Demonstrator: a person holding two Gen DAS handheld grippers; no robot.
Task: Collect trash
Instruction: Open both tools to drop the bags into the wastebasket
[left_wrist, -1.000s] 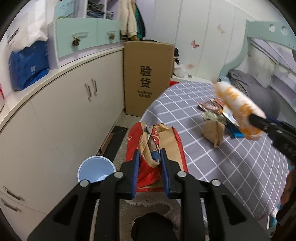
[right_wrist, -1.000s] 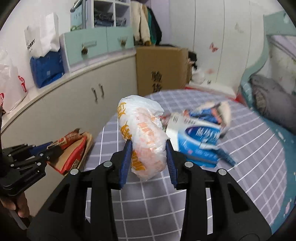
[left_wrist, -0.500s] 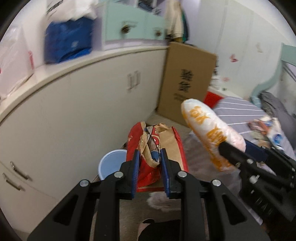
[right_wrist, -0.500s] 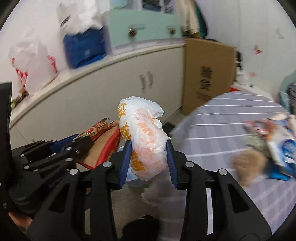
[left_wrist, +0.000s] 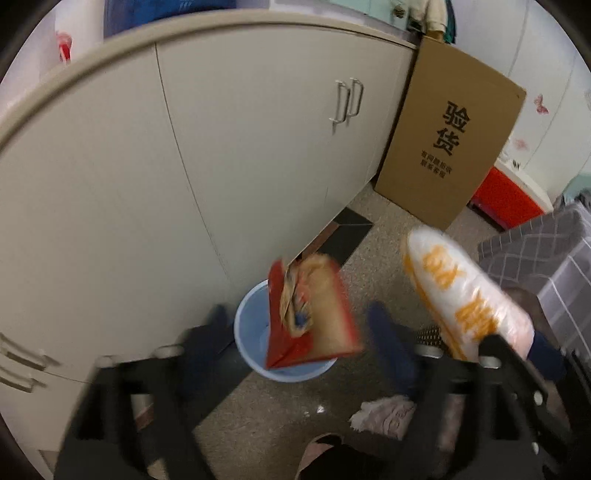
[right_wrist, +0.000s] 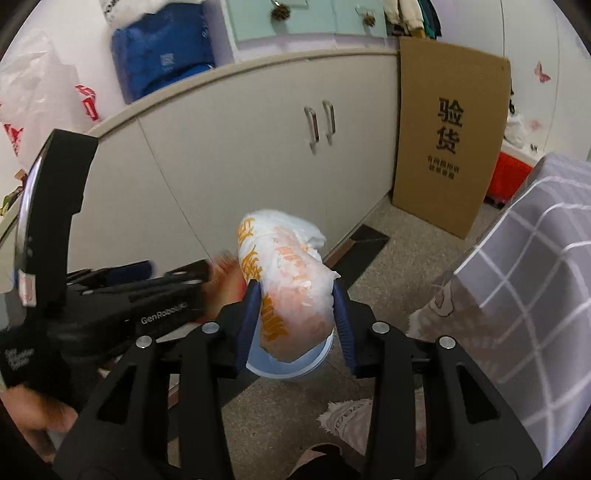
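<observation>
Our left hand-held gripper (left_wrist: 295, 328) is opening, red paper bag (left_wrist: 310, 317) loose between its jaws over the blue bin (left_wrist: 251, 332); our right hand-held gripper (right_wrist: 295, 317) squeezes an orange-printed plastic bag (right_wrist: 284, 280) (carton (right_wrist: 448, 136) reads 验货).

Cardboard box (right_wrist: 448, 129) leaning at the cabinet end: large black characters "验货" printed on its face, with two lines of smaller print beneath, too small to read. Left gripper (right_wrist: 177, 275) body, seen from the right wrist: white lettering "GenRobot.AI", last letters blurred; a second white label lower on its handle is illegible. White plastic bag (right_wrist: 288, 280): orange characters, creased, unreadable.
</observation>
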